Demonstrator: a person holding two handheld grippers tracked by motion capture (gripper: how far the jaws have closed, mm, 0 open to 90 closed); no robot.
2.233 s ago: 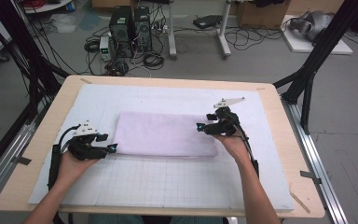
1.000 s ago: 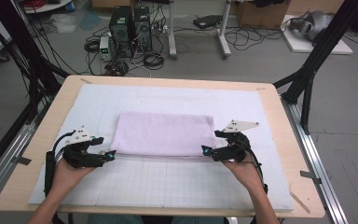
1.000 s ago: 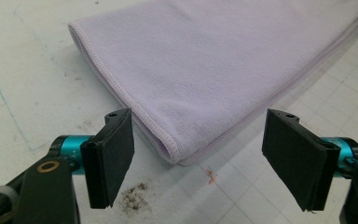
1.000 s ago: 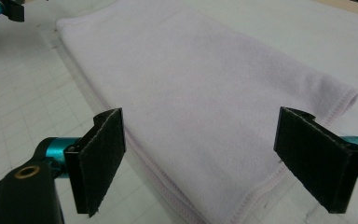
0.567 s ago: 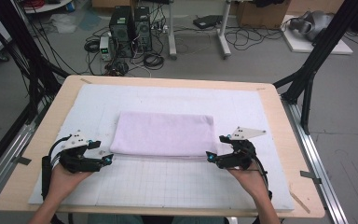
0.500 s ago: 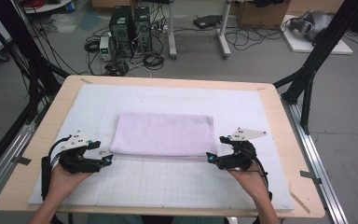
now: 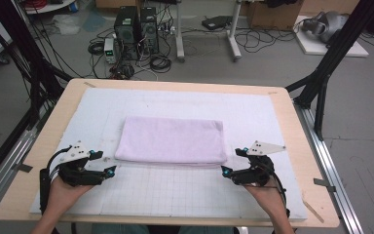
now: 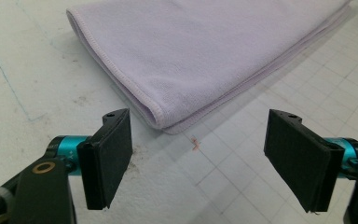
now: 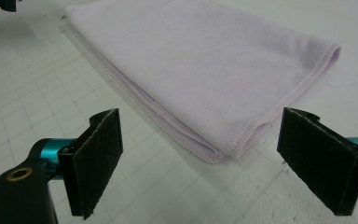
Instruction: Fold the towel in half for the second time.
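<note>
**Both grippers open at the towel's near corners**

Your left gripper [image 8: 198,163]: jaws spread wide, nothing between them, near-left corner of the folded lilac towel [image 8: 205,51] just ahead. Your right gripper [image 9: 200,161]: jaws also spread, empty, just short of the near-right corner. Towel lies flat mid-table on the white gridded mat [image 7: 175,190], which sits on the wooden table [image 7: 292,117]. No readable labels or writing; no containers.
</note>
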